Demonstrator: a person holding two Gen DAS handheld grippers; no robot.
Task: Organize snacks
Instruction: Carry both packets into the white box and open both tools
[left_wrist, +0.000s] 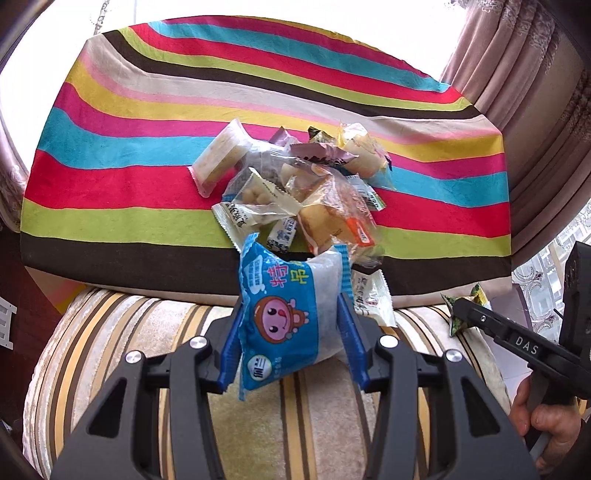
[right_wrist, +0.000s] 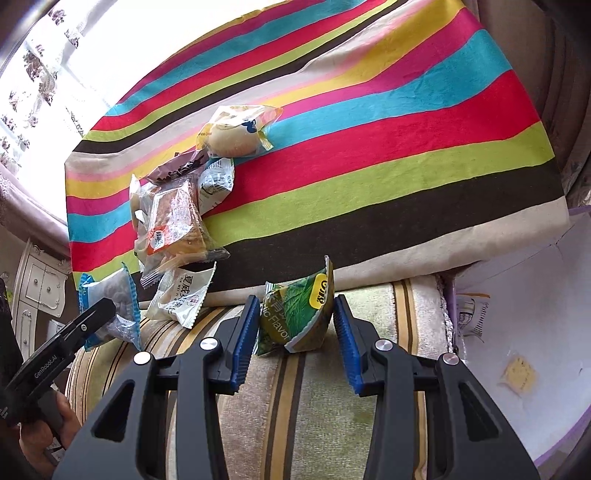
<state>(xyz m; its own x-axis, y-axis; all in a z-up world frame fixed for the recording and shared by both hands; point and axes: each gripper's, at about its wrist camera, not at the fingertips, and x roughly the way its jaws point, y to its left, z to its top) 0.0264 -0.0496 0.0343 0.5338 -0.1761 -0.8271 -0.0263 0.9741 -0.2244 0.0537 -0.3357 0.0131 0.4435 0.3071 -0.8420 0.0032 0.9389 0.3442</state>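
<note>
Blue-padded left gripper (left_wrist: 286, 328) clamped on blue packet (left_wrist: 284, 317), right gripper (right_wrist: 293, 332) clamped on green pouch (right_wrist: 295, 314); lifted clear of snack pile (left_wrist: 295, 184), likely for sorting.

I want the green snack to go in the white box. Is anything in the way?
Nothing visible blocks it. The right gripper holds the green packet over the striped cushion, and the white box stands open beside it.

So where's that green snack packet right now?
The green packet sits between the right gripper fingers, over the striped cushion, right of the snack pile.
</note>
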